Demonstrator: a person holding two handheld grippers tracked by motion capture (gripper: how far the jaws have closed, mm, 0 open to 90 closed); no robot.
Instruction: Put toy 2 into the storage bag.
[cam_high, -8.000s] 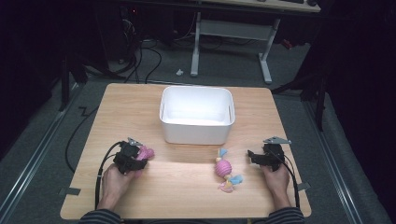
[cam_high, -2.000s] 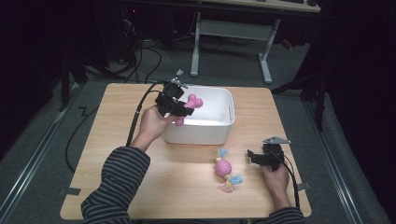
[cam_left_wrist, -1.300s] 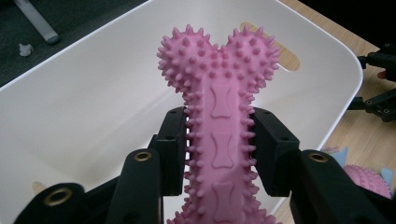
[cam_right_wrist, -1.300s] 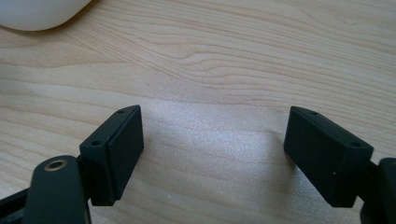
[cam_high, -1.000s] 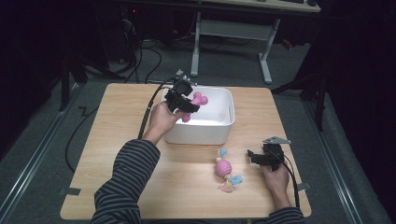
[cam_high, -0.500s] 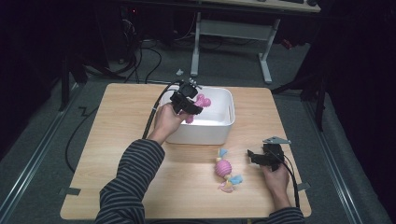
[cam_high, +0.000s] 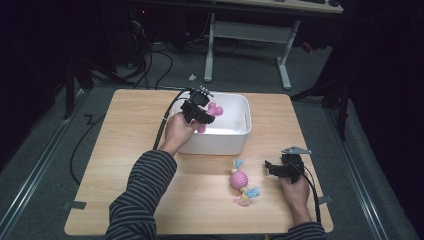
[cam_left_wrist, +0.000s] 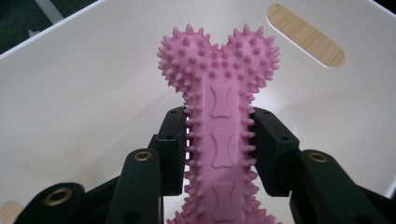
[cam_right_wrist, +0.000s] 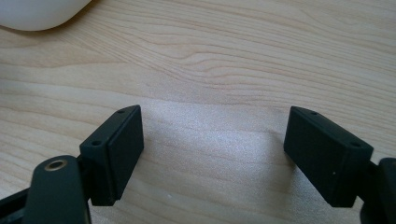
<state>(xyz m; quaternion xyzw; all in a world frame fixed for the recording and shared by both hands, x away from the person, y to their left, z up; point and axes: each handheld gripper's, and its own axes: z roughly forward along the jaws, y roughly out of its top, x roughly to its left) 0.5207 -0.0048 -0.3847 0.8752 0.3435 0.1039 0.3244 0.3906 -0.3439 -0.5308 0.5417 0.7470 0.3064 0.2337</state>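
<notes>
A pink spiky bone toy (cam_left_wrist: 219, 116) is clamped between the jaws of my left gripper (cam_left_wrist: 219, 149), which is shut on its shaft. In the high view the left gripper (cam_high: 204, 114) holds the bone toy (cam_high: 214, 111) over the left part of the white bin (cam_high: 235, 137). My right gripper (cam_high: 270, 168) rests on the table at the right, open, with only bare wood between its jaws (cam_right_wrist: 212, 154). A pink ribbed ball toy with blue and yellow ends (cam_high: 240, 182) lies on the table just left of the right gripper.
The wooden table (cam_high: 125, 160) has bare room on its left and front. Black cables (cam_high: 162, 130) trail from the left gripper across the table's back left. A desk frame (cam_high: 250, 35) and cables stand on the floor behind the table.
My left gripper has carried the pink bone toy from the table's front left up to the bin and further right over it. The right gripper and the ball toy have stayed put.
</notes>
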